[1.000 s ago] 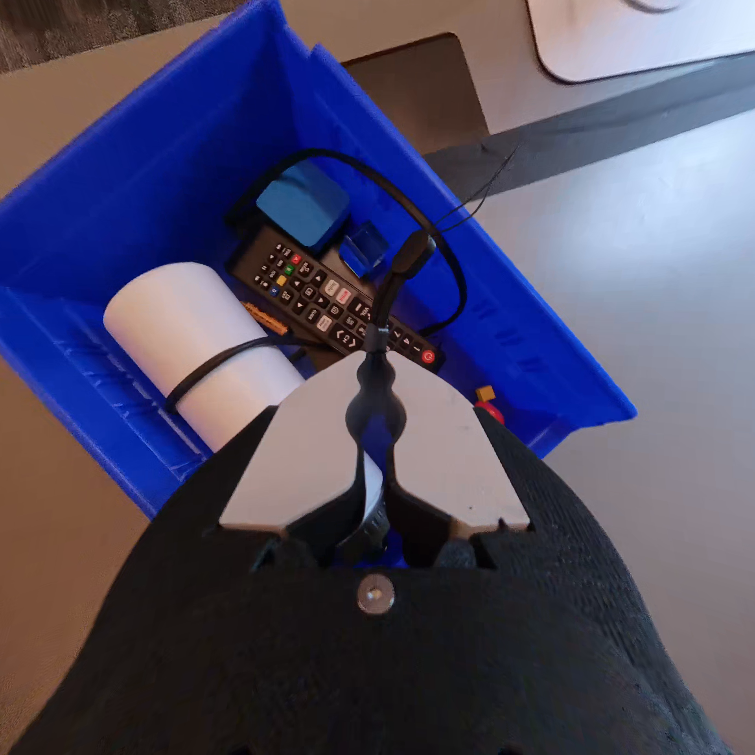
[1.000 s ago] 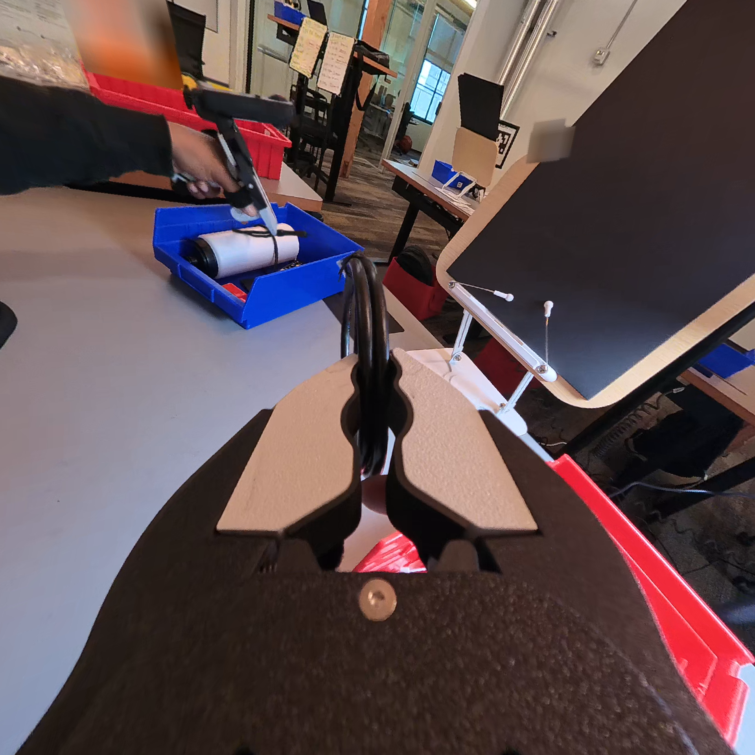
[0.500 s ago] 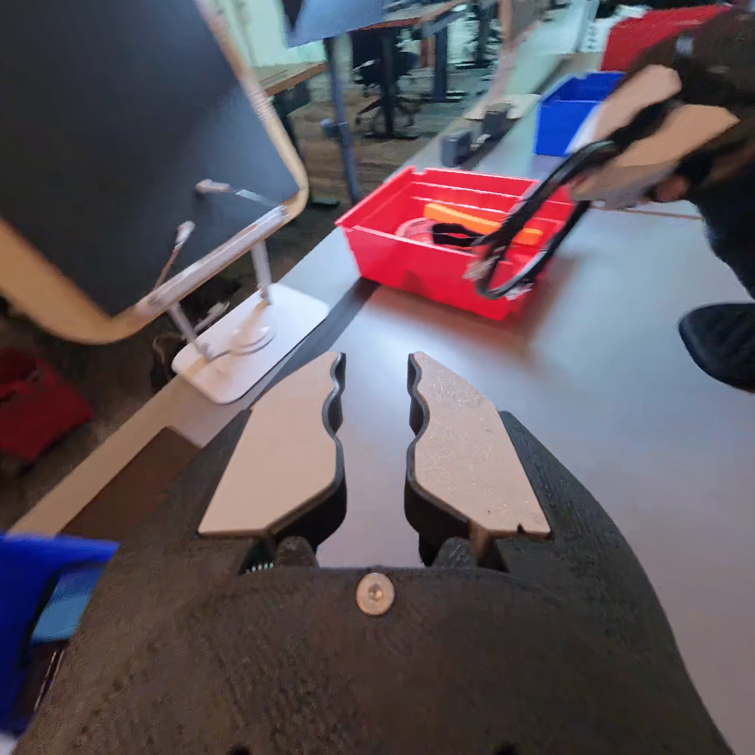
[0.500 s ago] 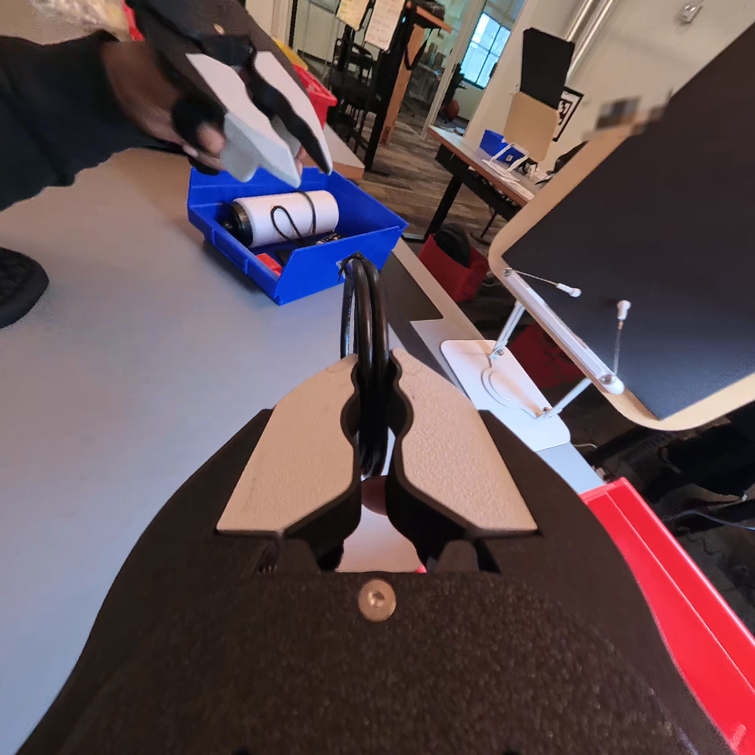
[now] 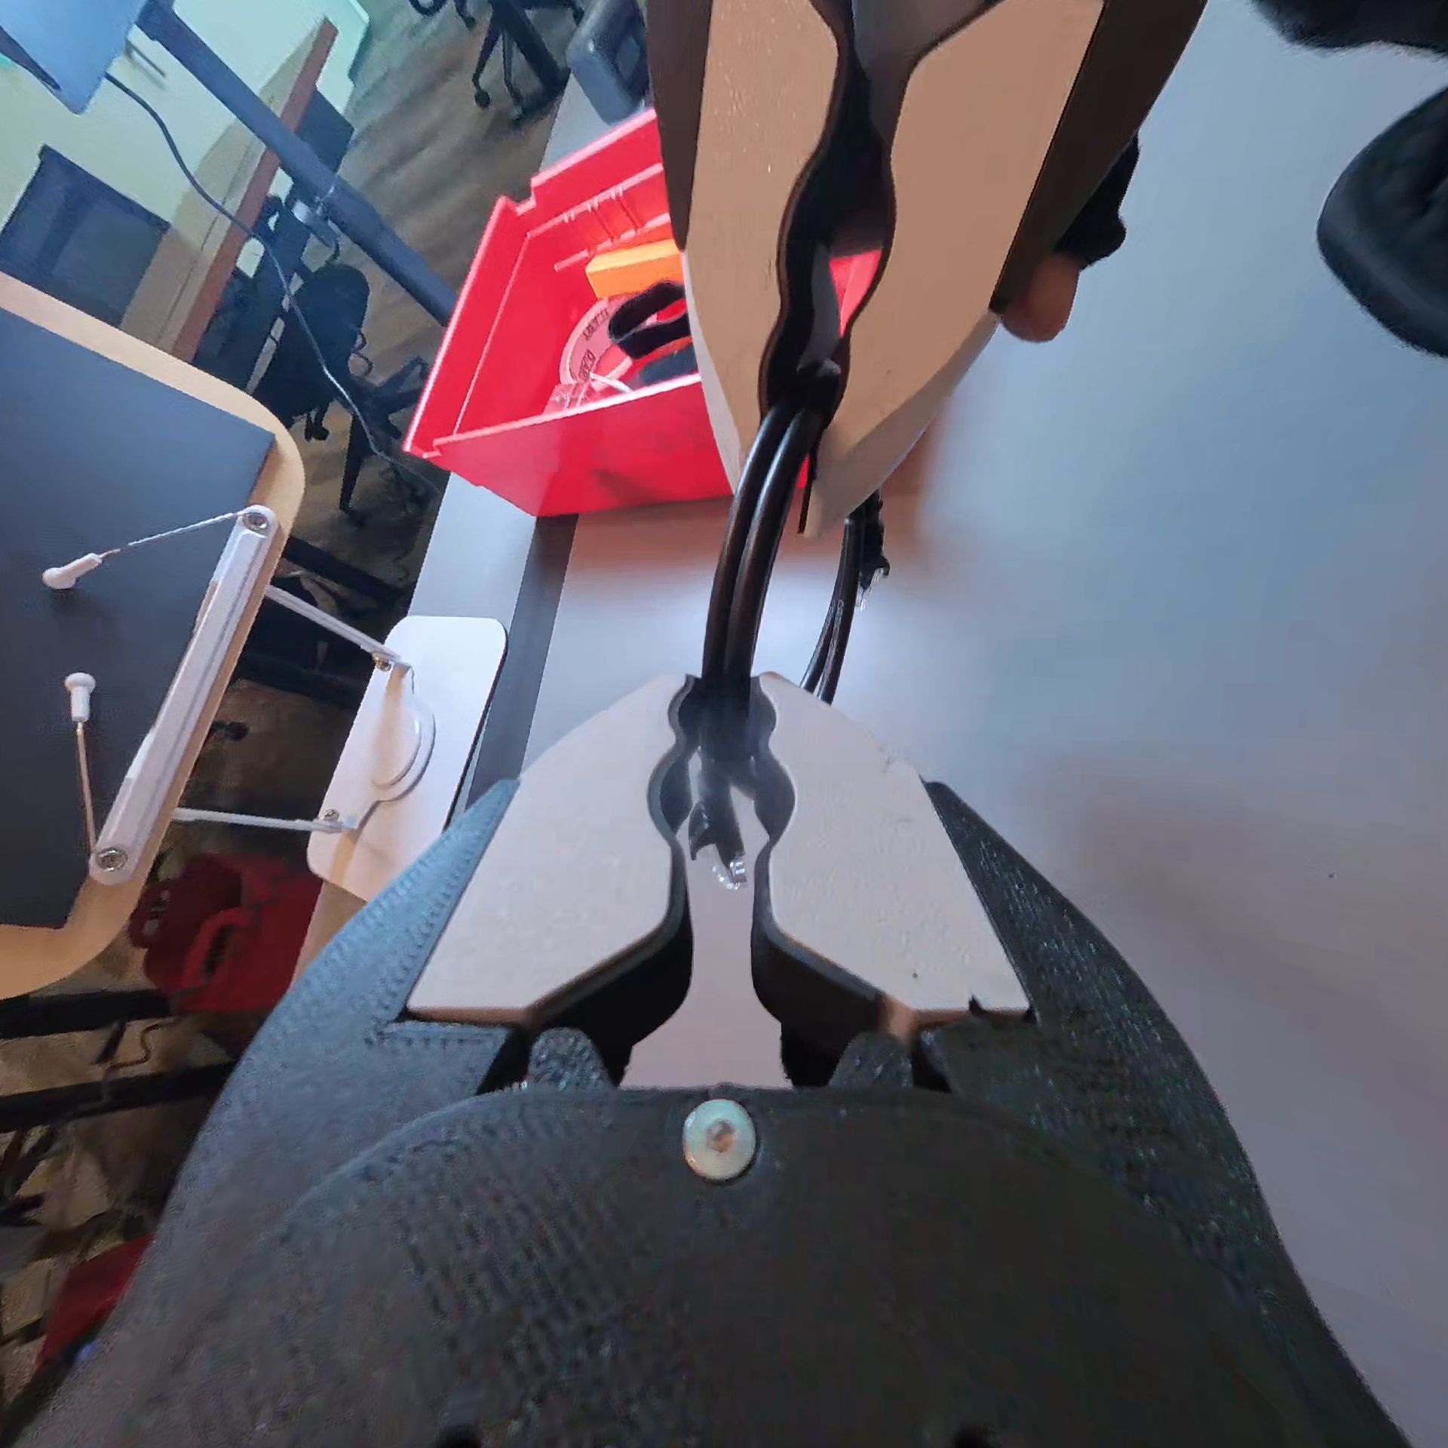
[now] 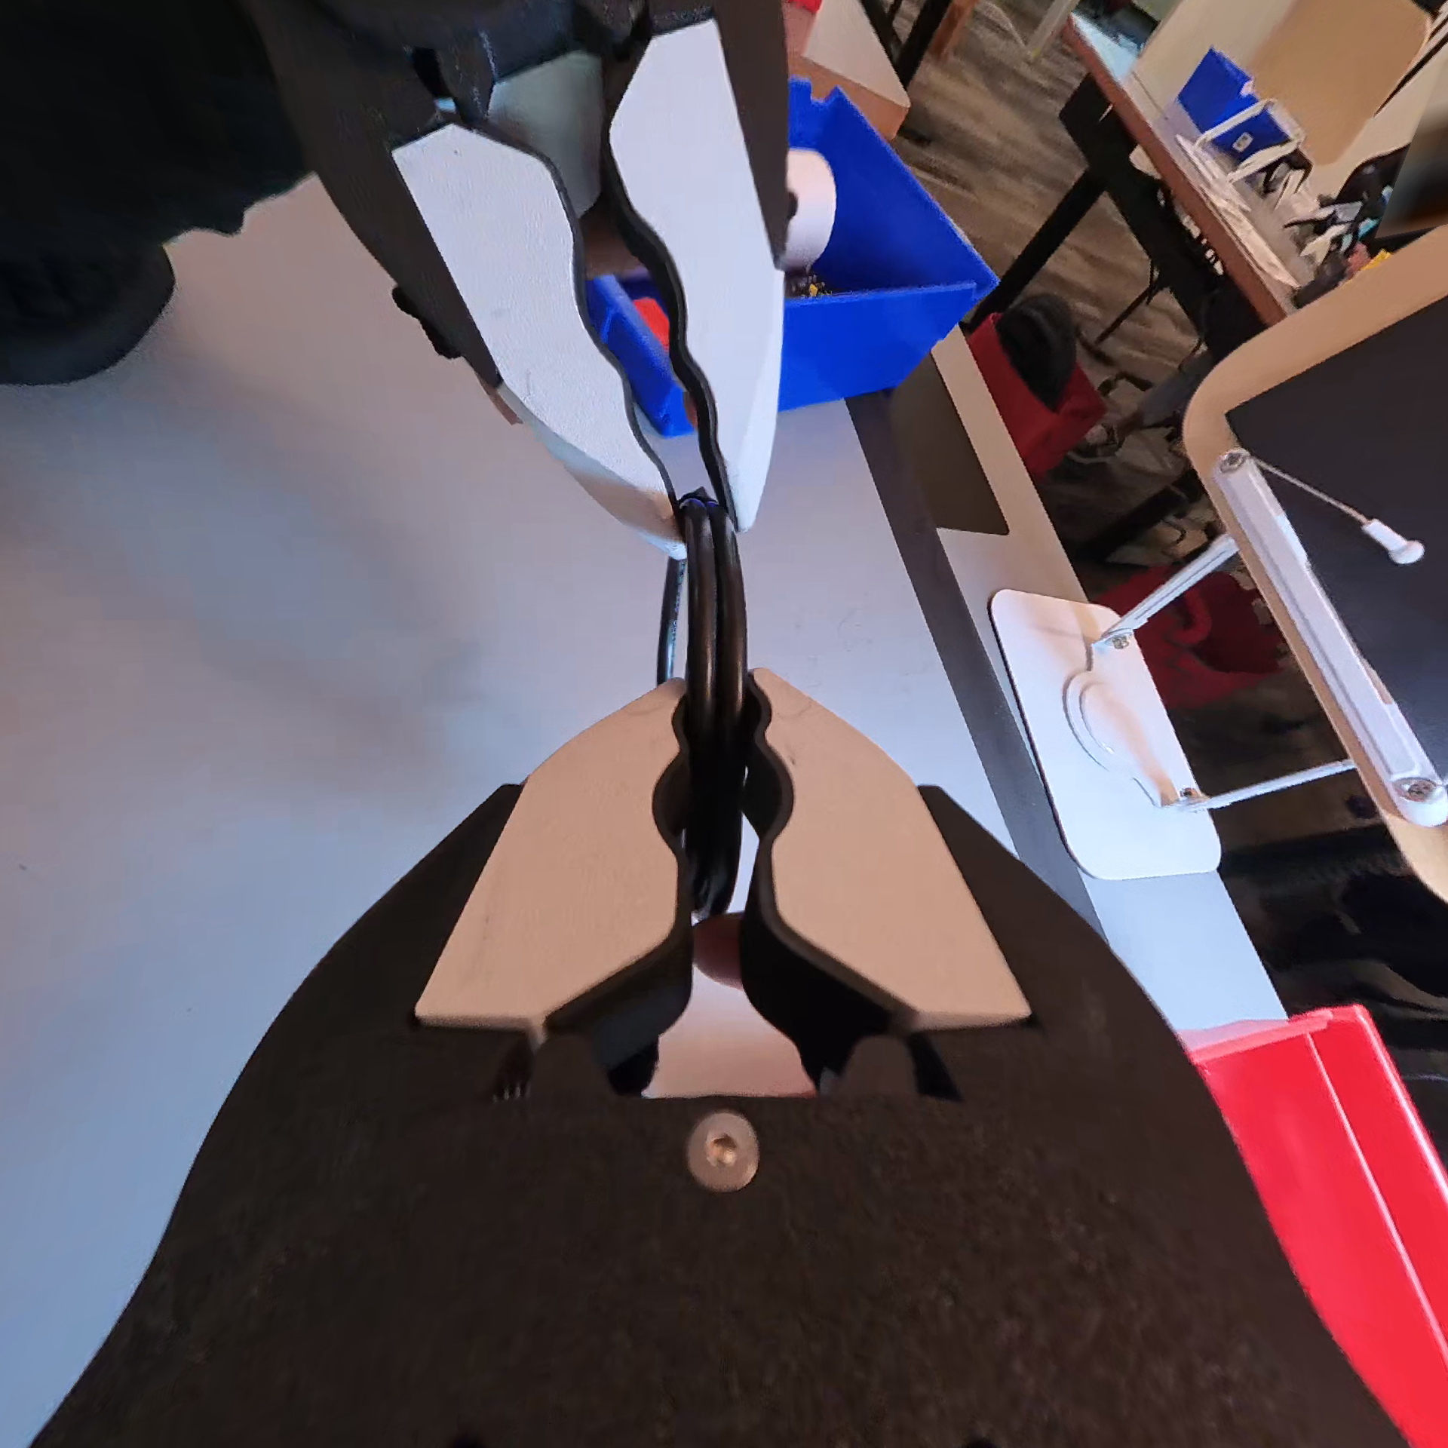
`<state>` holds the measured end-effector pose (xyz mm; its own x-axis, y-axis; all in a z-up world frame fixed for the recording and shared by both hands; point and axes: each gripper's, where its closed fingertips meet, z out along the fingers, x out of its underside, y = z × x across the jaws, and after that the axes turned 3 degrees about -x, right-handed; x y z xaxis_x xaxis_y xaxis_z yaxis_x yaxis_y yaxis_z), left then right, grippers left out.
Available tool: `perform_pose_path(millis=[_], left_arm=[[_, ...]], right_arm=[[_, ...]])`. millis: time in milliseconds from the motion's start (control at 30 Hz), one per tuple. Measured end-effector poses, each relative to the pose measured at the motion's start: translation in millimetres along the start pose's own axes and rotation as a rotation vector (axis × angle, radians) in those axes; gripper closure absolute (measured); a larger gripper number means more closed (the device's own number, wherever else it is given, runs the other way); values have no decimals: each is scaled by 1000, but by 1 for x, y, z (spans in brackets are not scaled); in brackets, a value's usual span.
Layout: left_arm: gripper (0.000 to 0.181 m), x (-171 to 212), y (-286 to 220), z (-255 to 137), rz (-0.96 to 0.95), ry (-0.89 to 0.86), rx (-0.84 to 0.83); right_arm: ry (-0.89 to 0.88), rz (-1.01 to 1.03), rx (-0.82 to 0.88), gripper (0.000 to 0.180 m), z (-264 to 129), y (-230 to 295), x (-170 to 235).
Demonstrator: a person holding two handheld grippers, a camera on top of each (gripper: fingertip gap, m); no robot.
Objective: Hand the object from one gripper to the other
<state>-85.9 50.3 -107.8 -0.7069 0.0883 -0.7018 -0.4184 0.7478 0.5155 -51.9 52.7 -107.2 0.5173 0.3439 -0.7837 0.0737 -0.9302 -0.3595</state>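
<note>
A coiled black cable point(image 5: 744, 564) spans between my two grippers above the grey table point(image 5: 1175, 666). My left gripper point(image 5: 721, 693) is shut on one end of the coil, and a plug end point(image 5: 717, 850) pokes back between its fingers. My right gripper point(image 5: 787, 462) faces it from above, also shut on the cable. In the right wrist view my right gripper point(image 6: 717, 685) clamps the cable point(image 6: 713, 611), and the left gripper point(image 6: 705, 517) pinches the coil's far end at its fingertips. The two sets of tips are a short cable length apart.
A red bin point(image 5: 548, 462) with an orange block and other items stands behind the right gripper, and also shows in the right wrist view point(image 6: 1332, 1175). A blue bin point(image 6: 862, 337) holding a white roll point(image 6: 811, 204) stands behind the left gripper. A black board on a white stand point(image 6: 1097, 744) is at the table edge. Some 4 cm of space lies between my two pairs of fingers.
My left gripper let go of a cable in the blue bin, swung across to the right gripper and shut on the coiled cable. The right gripper stayed shut on the cable.
</note>
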Motion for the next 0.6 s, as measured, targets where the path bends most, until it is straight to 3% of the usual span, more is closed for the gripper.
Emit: perform_pose_path(millis=[133, 367, 400, 467, 600], left_arm=[[169, -14, 12, -21, -145, -178, 46], [169, -23, 43, -59, -382, -485, 92], [170, -24, 46, -62, -412, -522, 99], [170, -20, 49, -60, -448, -537, 91], [169, -12, 45, -53, -465, -496, 120]], right_arm=[[-174, 57, 19, 168, -11, -11, -20], [-392, 221, -62, 144, -25, -19, -33], [-410, 236, -71, 145, -24, -18, -34], [-425, 225, -60, 167, -23, -18, -37], [-391, 172, -38, 167, -28, -16, -39]])
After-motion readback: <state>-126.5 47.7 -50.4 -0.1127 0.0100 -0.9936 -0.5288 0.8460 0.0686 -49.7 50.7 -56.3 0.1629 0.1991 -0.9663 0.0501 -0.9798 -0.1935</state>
